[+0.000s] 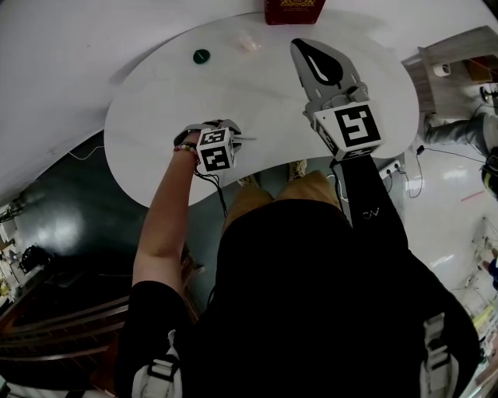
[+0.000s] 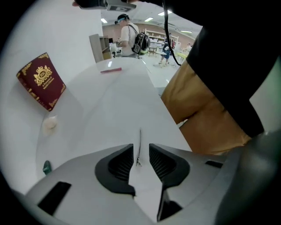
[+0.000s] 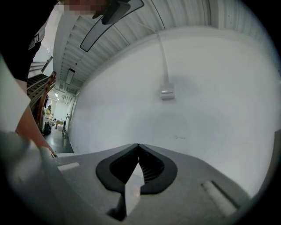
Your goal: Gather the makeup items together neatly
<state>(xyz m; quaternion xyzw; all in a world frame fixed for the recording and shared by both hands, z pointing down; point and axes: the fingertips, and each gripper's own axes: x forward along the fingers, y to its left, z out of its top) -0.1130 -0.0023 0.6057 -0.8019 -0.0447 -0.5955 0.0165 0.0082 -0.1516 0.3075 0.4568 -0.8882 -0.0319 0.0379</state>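
Observation:
My left gripper (image 1: 224,134) points steeply down at the white table (image 1: 156,116) near its front edge. Its jaws (image 2: 141,148) stand apart, open, and a thin dark stick (image 2: 140,135) lies on the table in the gap at their tips, with neither pad pressing on it. The stick's end (image 1: 246,138) shows just right of the gripper in the head view. My right gripper (image 1: 305,48) is held level above the table's right side, shut and empty, facing a white wall (image 3: 138,146). A green round item (image 1: 201,55), a pale puff (image 1: 249,43) and a pink stick (image 2: 110,70) lie apart.
A red box with a gold crest (image 1: 292,9) stands at the table's far edge (image 2: 41,81). The person's legs (image 2: 206,110) are close against the front edge of the table. People and shelves show far behind the table (image 2: 131,35).

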